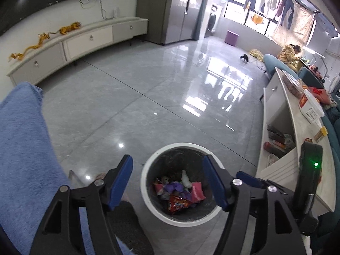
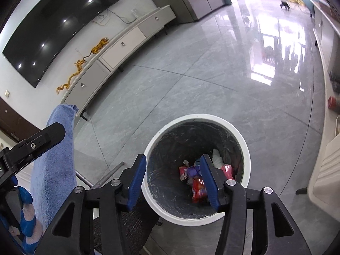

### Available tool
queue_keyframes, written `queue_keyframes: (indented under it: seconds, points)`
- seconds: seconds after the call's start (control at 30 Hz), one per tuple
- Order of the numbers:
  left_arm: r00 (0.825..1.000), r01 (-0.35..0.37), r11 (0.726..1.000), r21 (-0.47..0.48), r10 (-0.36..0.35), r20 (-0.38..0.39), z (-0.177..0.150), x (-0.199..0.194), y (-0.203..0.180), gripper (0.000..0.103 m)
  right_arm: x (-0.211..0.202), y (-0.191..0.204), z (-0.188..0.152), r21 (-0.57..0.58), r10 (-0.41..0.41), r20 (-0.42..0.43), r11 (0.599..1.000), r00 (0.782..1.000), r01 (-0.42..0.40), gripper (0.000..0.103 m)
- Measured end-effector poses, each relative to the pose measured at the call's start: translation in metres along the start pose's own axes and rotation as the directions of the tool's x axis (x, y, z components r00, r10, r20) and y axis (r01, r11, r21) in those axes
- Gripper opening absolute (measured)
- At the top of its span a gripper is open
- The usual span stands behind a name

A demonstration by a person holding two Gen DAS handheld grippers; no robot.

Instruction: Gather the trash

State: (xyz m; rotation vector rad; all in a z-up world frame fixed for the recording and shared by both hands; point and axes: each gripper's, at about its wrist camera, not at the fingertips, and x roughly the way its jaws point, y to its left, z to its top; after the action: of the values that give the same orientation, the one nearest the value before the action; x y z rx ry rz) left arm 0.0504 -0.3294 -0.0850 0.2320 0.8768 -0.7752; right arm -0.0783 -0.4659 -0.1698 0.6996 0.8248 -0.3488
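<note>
A white round trash bin (image 1: pixel 146 182) with a dark liner stands on the grey tiled floor; it also shows in the right wrist view (image 2: pixel 244 140). Inside lie crumpled snack wrappers (image 1: pixel 180 197), red, pink and purple, and a white tissue (image 2: pixel 216 157). My left gripper (image 1: pixel 167 163) hangs above the bin's near rim, open and empty. My right gripper (image 2: pixel 173 163) is also above the bin, open and empty. The left gripper's body (image 2: pixel 34 144) shows at the left of the right wrist view.
A blue towel (image 1: pixel 23 148) hangs over a chair at the left. A low white table (image 1: pixel 297 127) with boxes and bottles runs along the right. A white TV cabinet (image 1: pixel 85 40) lines the far wall. A person (image 1: pixel 290 53) sits far right.
</note>
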Motion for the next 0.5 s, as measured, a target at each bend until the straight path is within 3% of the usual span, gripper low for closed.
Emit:
queue_keyframes:
  seconds: [0.2, 0.5]
  points:
    - [0.99, -0.11, 0.994, -0.009, 0.11, 0.092, -0.014, -0.039, 0.016, 0.068, -0.017, 0.03, -0.001, -0.077, -0.001, 0.032, 0.997, 0.999, 0.003, 0.057]
    - [0.956, -0.232, 0.972, -0.027, 0.233, 0.178, -0.04, -0.089, 0.032, 0.068, -0.031, 0.073, -0.011, -0.191, 0.012, 0.05, 0.982, 0.999, -0.002, 0.058]
